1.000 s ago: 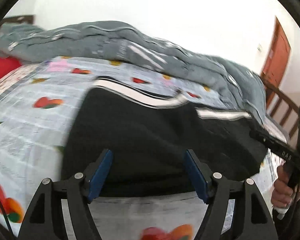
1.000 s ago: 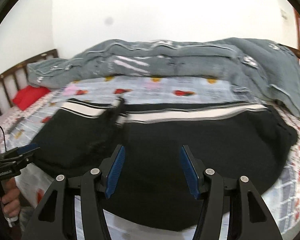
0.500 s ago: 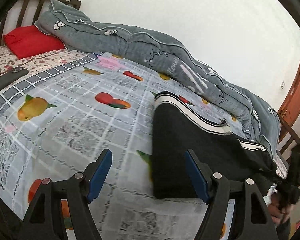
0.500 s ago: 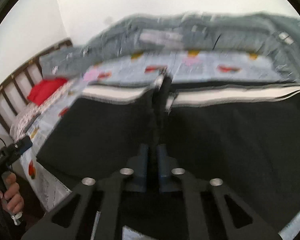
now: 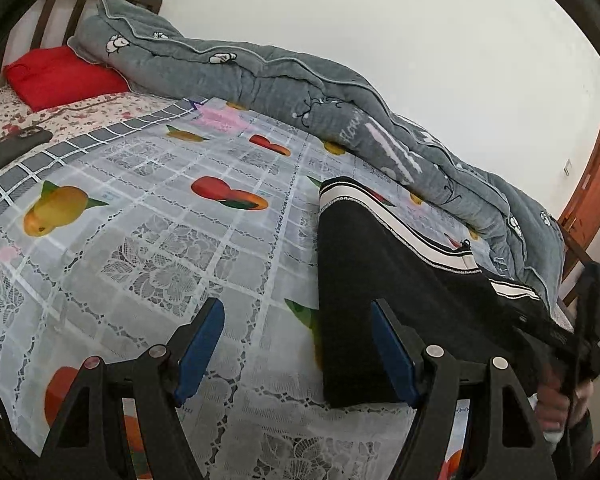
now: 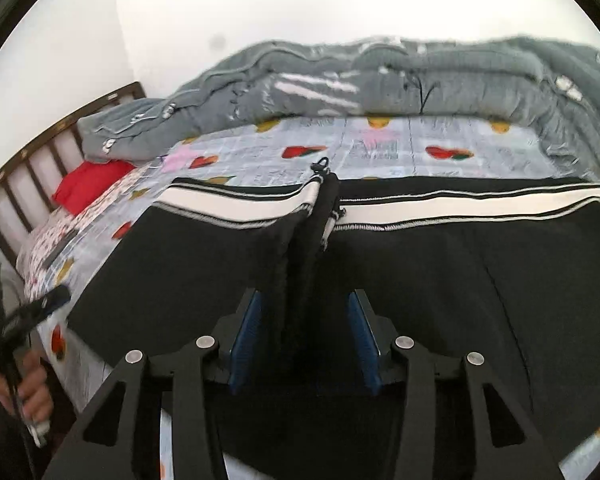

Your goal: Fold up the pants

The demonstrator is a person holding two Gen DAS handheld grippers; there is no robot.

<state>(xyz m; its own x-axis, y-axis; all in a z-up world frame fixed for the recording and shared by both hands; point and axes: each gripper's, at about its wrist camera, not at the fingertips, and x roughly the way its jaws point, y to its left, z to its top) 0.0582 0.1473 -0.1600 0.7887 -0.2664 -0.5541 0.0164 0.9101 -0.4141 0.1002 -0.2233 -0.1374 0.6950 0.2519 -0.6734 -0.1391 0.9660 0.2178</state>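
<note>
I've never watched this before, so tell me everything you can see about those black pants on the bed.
The black pants look like soft knit fabric with a white-and-black striped band along the far edge. They lie spread on the fruit-print bed cover. A raised ridge of cloth stands between the open fingers of the right gripper. The left gripper is open at their near corner.

Matt black knit pants (image 5: pixel 384 280) lie on a glossy plastic-looking fruit-print cover (image 5: pixel 148 248).

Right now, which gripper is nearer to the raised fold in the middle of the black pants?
Right. The right gripper stands open around the raised fold. The left gripper is open over the bedsheet, at the pants' left edge.
</note>
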